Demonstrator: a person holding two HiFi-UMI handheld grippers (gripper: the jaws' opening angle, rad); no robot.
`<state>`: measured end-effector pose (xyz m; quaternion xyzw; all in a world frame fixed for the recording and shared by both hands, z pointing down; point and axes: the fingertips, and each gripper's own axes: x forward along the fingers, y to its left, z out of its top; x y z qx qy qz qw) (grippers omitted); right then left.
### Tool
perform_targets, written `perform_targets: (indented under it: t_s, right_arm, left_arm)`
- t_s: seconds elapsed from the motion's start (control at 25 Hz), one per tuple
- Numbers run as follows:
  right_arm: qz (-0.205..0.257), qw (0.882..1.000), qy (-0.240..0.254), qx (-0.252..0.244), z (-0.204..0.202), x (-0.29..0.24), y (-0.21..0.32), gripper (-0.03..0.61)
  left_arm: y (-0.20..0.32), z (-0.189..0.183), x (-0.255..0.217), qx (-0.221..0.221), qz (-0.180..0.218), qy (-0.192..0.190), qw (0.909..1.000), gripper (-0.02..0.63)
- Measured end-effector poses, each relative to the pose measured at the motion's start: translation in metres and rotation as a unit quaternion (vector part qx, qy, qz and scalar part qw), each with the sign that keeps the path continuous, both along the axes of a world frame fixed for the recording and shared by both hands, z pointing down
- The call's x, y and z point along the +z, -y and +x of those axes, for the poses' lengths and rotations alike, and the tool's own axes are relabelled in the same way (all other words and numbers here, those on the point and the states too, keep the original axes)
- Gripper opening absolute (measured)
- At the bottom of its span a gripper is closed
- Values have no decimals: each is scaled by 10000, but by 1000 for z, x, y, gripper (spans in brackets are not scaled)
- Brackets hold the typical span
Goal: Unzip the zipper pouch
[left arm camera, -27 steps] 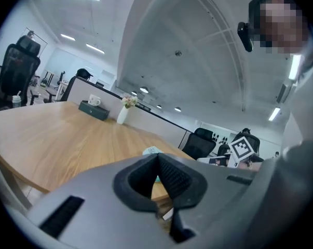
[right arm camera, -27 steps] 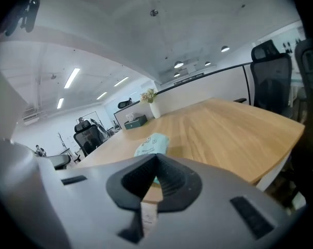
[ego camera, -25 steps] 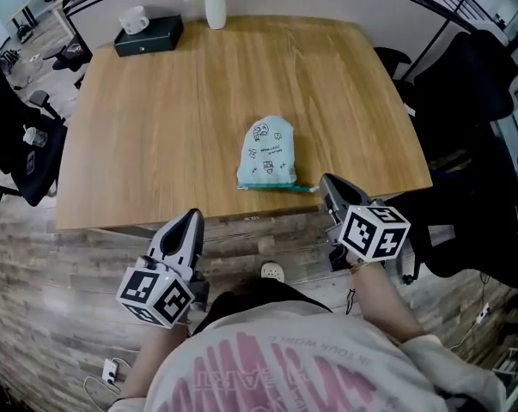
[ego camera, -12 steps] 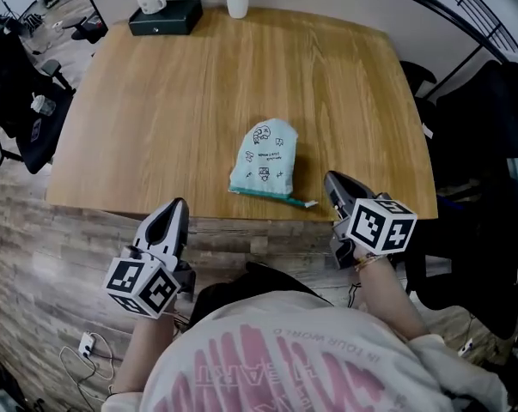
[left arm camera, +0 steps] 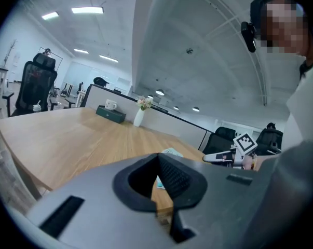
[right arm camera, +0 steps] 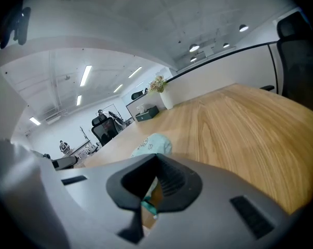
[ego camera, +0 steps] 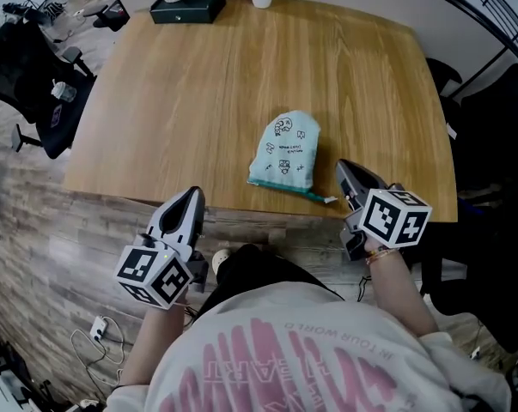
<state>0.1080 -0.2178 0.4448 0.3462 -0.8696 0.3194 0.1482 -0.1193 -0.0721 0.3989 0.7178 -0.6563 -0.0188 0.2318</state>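
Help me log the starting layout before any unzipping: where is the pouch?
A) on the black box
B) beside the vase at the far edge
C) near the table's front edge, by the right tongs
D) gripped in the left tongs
C: the pouch lies flat on the table near its front edge, close to the right tongs.

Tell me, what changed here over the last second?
The right tongs slid a little farther over the table, beside the zipper end of the pouch. Nothing was grabbed or let go. The left tongs barely moved; both tongs stay shut and empty, and the pouch lies untouched.
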Motion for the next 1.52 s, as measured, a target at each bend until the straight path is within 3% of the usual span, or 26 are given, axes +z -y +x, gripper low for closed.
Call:
perform_targets:
  t_s: [0.16, 0.32, 0.4, 0.48, 0.56, 0.64, 0.76, 0.84, 0.92, 1.0, 1.08, 1.16, 1.28, 1.4, 1.52]
  right_arm:
    - [-69, 9996, 33, 272, 8, 2, 1, -3]
    - [-107, 9973, -48, 722, 27, 6, 7, -3]
    - [-134, 9939, -72, 1095, 39, 6, 7, -3]
    - [-158, 9881, -49, 1532, 49, 5, 2, -2]
    - [-166, 9814, -35, 1913, 55, 4, -5, -3]
    - [-152, 9746, -41, 2233, 59, 3, -12, -2]
    - [-176, 9629, -80, 2693, 65, 4, -29, -2]
    - [-244, 9536, -148, 2997, 70, 8, -45, -2]
    - [-313, 9431, -189, 3305, 75, 12, -63, -2]
    - [-354, 9316, -214, 3611, 80, 13, -80, -2]
    - [-381, 9198, -234, 3899, 85, 14, -98, -2]
    - [-410, 9109, -262, 4097, 89, 16, -112, -2]
    - [-442, 9017, -287, 4292, 95, 18, -125, -2]
    - [-491, 8897, -296, 4529, 100, 19, -137, -2]
    - [-550, 8781, -214, 4748, 106, 20, -146, -2]
  left_arm:
    - [14, 3, 7, 782, -182, 497, 9955, 3]
    - [43, 0, 13, 1650, -358, 1047, 9801, 3]
    - [60, 4, 18, 2364, -403, 1459, 9598, 3]
    - [74, 11, 24, 3231, -382, 2027, 9236, 3]
    - [85, 20, 33, 4093, -256, 2711, 8708, 17]
    - [90, 28, 46, 4899, -86, 3436, 8012, 50]
    - [88, 45, 66, 6073, 265, 4233, 6718, 123]
    - [81, 57, 79, 6722, 559, 4530, 5829, 141]
    - [75, 66, 93, 7173, 818, 4774, 5009, 161]
    - [74, 72, 105, 7445, 1046, 4997, 4301, 183]
    - [74, 77, 115, 7630, 1249, 5167, 3676, 207]
    - [75, 79, 124, 7733, 1354, 5329, 3159, 223]
    - [77, 80, 137, 7800, 1405, 5554, 2518, 225]
    - [77, 81, 142, 7940, 1414, 5568, 1989, 223]
    - [75, 82, 144, 8146, 1215, 5453, 1558, 207]
